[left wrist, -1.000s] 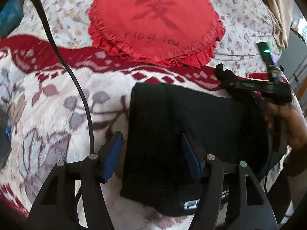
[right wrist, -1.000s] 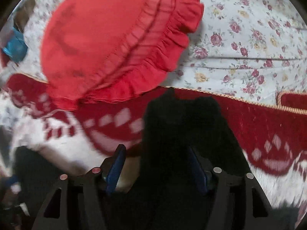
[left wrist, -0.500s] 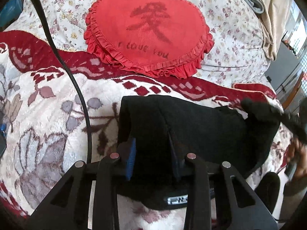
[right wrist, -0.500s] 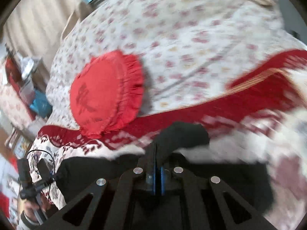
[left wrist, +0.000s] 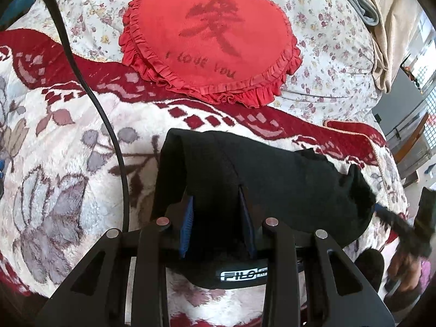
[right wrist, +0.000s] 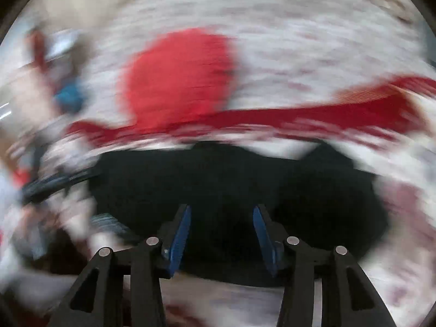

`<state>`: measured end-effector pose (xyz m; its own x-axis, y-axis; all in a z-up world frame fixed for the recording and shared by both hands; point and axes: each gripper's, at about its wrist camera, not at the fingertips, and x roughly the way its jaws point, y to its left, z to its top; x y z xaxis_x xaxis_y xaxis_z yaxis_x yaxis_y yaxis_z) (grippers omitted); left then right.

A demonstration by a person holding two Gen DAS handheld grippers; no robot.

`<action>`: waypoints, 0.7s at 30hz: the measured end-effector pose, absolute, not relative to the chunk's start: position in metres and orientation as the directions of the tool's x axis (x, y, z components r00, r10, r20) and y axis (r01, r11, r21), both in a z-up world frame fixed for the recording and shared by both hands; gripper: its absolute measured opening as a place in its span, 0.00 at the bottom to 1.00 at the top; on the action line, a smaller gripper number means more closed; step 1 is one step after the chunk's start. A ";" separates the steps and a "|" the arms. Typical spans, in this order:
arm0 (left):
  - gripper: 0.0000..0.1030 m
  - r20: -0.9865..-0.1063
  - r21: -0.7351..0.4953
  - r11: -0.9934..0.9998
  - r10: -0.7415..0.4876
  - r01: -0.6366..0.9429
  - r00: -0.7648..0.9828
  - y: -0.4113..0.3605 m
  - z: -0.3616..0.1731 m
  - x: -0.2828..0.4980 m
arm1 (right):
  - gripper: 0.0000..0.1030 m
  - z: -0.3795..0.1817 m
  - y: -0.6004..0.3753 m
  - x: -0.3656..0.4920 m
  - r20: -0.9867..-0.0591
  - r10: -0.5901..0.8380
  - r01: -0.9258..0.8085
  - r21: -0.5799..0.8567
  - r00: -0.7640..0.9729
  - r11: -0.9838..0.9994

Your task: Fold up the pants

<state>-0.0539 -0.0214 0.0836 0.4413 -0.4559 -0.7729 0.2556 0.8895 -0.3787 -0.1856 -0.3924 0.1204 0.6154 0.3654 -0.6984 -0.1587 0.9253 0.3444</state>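
Note:
The black pants (left wrist: 272, 185) lie folded in a thick bundle on the patterned blanket, waistband label toward me. My left gripper (left wrist: 215, 204) stands over the near left part of the bundle, its blue pads partly apart with black cloth bulging between them; whether they pinch it is unclear. In the blurred right wrist view, the pants (right wrist: 313, 190) lie in front of my right gripper (right wrist: 220, 215), whose blue pads are spread wide with nothing held. The right gripper also shows in the left wrist view (left wrist: 403, 226), off the bundle's right end.
A red heart-shaped ruffled pillow (left wrist: 212, 41) lies behind the pants on the floral sheet (left wrist: 327, 54). A black cable (left wrist: 109, 136) runs across the white and red blanket (left wrist: 54, 163) at left. Beige cloth (left wrist: 387, 27) hangs at the far right.
My right gripper has let go of the pants' end, opened and swung away fast. My left gripper's pads have spread somewhat wider than half a second ago.

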 end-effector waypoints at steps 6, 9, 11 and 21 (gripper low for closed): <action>0.29 -0.771 -0.389 0.884 -0.466 0.258 0.433 -0.026 0.087 -0.048 | 0.45 0.100 -0.245 -0.170 -0.679 0.511 -0.507 0.232 0.526 0.830; 0.29 -0.765 -0.407 0.877 -0.479 0.254 0.430 -0.025 0.089 -0.044 | 0.45 0.086 -0.207 -0.167 -0.697 0.494 -0.591 0.125 0.520 0.797; 0.29 -0.764 -0.411 0.875 -0.483 0.255 0.427 -0.024 0.089 -0.041 | 0.45 0.075 -0.191 -0.164 -0.716 0.422 -0.594 0.014 0.555 0.804; 0.29 -0.751 -0.437 0.860 -0.510 0.262 0.420 -0.015 0.092 -0.041 | 0.11 0.081 -0.216 -0.128 -0.684 0.537 -0.529 0.255 0.493 0.810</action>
<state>-0.0414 -0.0154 0.0920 0.4201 -0.5098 -0.7508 0.2620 0.8602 -0.4375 -0.1281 -0.2161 0.0815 0.4930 0.5375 -0.6842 -0.5289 0.8095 0.2548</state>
